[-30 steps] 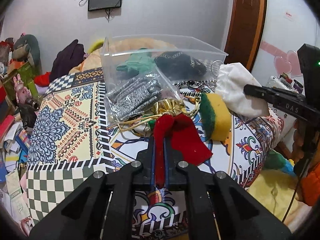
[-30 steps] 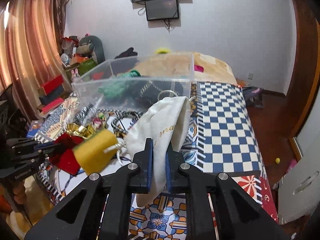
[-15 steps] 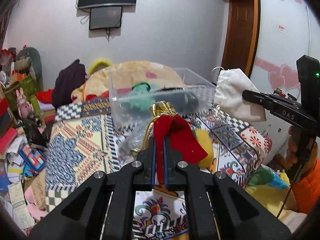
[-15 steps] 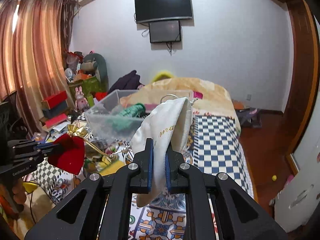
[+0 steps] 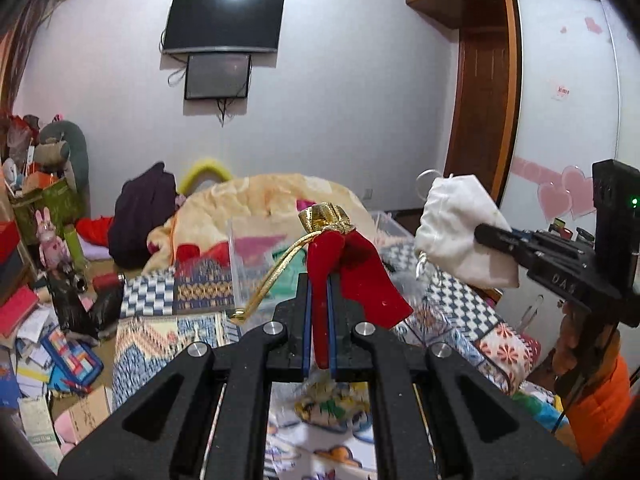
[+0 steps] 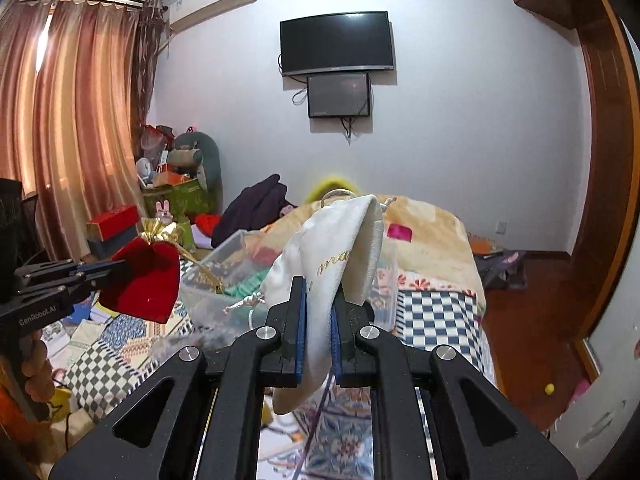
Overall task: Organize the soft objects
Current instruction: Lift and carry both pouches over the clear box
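Note:
My left gripper (image 5: 319, 284) is shut on a red velvet pouch (image 5: 360, 276) with a gold top and gold cord, held high above the bed. It also shows in the right wrist view (image 6: 144, 280). My right gripper (image 6: 319, 292) is shut on a white drawstring pouch (image 6: 332, 248), also raised; it shows in the left wrist view (image 5: 456, 232) at the right. A clear plastic bin (image 6: 224, 264) holding green and dark soft items sits on the bed below and ahead of both pouches.
The bed carries a patterned quilt (image 6: 436, 312) and a peach blanket (image 5: 256, 216). Clutter, boxes and toys fill the floor at the left (image 5: 48, 344). A wardrobe door (image 5: 568, 120) stands at the right. A TV (image 6: 336, 42) hangs on the far wall.
Both grippers have lifted their pouches up from the bed; the bin and the yellow sponge have dropped low in both views.

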`<action>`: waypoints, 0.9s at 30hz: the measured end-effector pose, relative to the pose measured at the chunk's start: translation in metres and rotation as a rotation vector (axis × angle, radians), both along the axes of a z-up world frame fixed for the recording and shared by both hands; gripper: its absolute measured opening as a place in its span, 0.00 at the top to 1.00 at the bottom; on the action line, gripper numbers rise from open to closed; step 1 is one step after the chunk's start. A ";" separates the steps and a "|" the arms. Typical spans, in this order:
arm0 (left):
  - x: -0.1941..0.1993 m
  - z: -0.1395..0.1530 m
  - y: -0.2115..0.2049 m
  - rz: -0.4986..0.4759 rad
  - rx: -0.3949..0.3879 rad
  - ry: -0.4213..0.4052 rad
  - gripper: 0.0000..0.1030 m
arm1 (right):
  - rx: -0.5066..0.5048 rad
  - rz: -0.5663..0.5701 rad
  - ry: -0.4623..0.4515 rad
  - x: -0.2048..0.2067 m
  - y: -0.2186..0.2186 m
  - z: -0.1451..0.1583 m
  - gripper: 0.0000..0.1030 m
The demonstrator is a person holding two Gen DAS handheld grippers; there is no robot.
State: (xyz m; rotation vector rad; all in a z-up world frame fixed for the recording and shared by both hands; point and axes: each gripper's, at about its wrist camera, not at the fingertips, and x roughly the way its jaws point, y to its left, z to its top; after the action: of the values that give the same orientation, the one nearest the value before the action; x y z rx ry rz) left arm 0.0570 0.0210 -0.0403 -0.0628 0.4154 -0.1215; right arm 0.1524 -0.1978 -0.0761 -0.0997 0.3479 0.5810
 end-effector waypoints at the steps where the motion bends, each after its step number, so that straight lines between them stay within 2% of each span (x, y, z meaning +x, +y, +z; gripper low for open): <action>1: 0.002 0.003 0.000 0.000 0.002 -0.008 0.95 | 0.002 0.002 -0.004 0.001 0.002 0.001 0.91; 7: 0.026 0.012 -0.003 0.016 0.036 -0.036 0.95 | 0.005 0.000 -0.018 0.016 0.010 0.003 0.91; 15: 0.067 0.002 0.000 0.039 0.026 -0.001 0.95 | -0.004 0.006 0.014 0.041 0.025 -0.002 0.91; 27: 0.136 -0.047 0.002 0.043 0.028 0.187 0.95 | -0.095 0.001 0.123 0.073 0.044 -0.024 0.91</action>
State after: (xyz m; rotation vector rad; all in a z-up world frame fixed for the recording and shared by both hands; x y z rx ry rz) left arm 0.1928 0.0230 -0.0871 -0.0557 0.6016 -0.0680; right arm 0.2255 -0.1541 -0.1002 -0.1560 0.4954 0.5726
